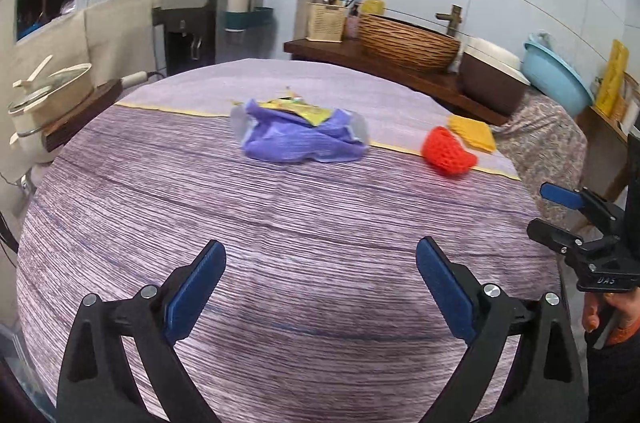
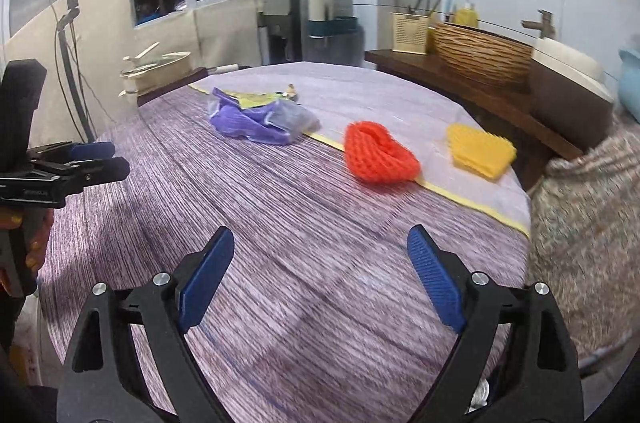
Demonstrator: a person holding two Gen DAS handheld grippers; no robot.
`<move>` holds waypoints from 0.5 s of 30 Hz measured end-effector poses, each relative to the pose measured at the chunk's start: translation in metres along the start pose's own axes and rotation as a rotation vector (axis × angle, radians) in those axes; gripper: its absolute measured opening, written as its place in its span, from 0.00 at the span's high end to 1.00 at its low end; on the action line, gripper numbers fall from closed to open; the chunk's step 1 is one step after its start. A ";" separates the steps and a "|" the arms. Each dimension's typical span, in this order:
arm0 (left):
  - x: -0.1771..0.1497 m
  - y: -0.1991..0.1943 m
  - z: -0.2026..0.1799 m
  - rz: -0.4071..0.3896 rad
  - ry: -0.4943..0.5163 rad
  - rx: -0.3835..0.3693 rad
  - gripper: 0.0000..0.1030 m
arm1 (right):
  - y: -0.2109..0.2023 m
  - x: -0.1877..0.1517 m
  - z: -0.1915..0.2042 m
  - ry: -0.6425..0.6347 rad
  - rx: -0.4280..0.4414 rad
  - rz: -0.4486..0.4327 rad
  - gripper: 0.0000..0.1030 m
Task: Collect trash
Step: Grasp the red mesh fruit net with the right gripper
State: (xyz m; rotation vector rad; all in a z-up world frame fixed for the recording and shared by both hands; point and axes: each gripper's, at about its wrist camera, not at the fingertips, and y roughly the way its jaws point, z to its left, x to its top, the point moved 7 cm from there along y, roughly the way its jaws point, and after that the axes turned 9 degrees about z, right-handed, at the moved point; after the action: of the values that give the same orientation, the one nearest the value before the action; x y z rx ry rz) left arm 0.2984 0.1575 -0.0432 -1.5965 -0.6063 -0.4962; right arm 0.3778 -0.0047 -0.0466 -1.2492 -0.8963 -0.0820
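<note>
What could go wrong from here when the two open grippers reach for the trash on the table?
1. The purple bag lies crumpled with a yellow wrapper loose on top; lifting it may drop the wrapper.
2. The red net and yellow net are soft and may slip from the fingers.
3. The tablecloth may get pinched along with low, flat trash.

On the table [image 1: 280, 243], the crumpled bag [image 1: 298, 135] lies left of the foam net [image 1: 448, 153], the mesh pad [image 1: 472, 132] behind-right
</note>
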 end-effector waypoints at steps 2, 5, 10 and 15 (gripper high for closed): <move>0.005 0.005 0.009 0.006 -0.005 0.008 0.08 | 0.012 0.013 0.004 -0.022 -0.001 0.012 0.15; 0.017 0.015 0.020 0.004 -0.009 0.019 0.08 | 0.034 0.031 0.005 -0.056 -0.021 0.040 0.15; 0.038 0.030 0.037 0.000 -0.023 0.014 0.08 | 0.072 0.056 -0.013 -0.067 -0.092 0.092 0.15; 0.062 0.042 0.049 -0.034 -0.011 -0.007 0.08 | 0.100 0.062 -0.034 -0.046 -0.134 0.140 0.26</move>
State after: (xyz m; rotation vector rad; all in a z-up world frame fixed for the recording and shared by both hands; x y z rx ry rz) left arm 0.3716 0.2092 -0.0411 -1.5983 -0.6414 -0.5155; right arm 0.4891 0.0282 -0.0873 -1.4409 -0.8515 -0.0013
